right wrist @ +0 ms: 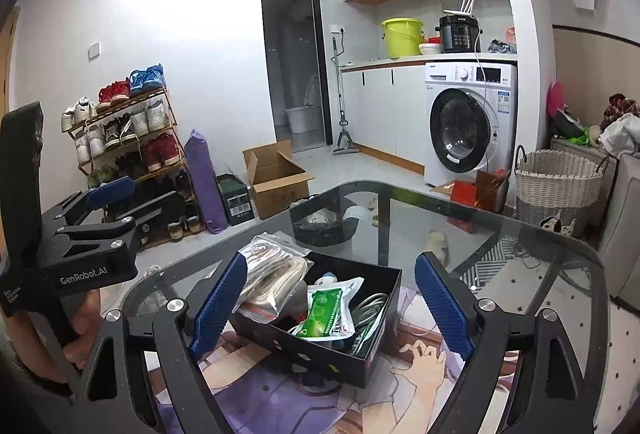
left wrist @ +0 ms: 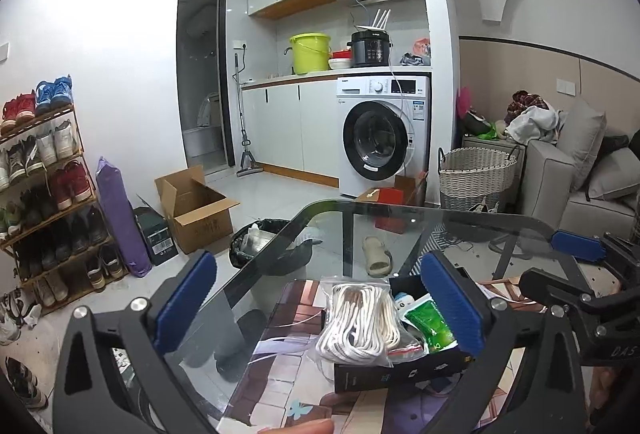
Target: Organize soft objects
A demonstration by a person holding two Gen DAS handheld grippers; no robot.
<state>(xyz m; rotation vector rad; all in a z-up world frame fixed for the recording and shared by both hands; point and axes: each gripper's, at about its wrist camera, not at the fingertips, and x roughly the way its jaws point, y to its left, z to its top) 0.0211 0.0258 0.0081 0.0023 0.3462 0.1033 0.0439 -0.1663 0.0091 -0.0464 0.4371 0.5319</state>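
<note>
A black open box [right wrist: 320, 354] sits on a printed mat [right wrist: 408, 378] on the glass table [right wrist: 520, 234]. A clear bag of coiled white cord [right wrist: 272, 274] leans over the box's left rim; it also shows in the left wrist view [left wrist: 360, 318]. A green packet [right wrist: 324, 310] and a grey cable coil [right wrist: 372, 306] lie inside. My right gripper [right wrist: 328, 302] is open, fingers either side of the box, empty. My left gripper [left wrist: 320, 302] is open and empty above the box's [left wrist: 400, 370] left end; it also shows at the left of the right wrist view [right wrist: 116, 193].
Beyond the table's far edge are a black bin [left wrist: 256, 242], a cardboard box [left wrist: 196, 209], a shoe rack [left wrist: 44, 193], a washing machine [left wrist: 380, 137] and a wicker basket [left wrist: 476, 173]. A grey sofa [left wrist: 580, 185] stands at the right.
</note>
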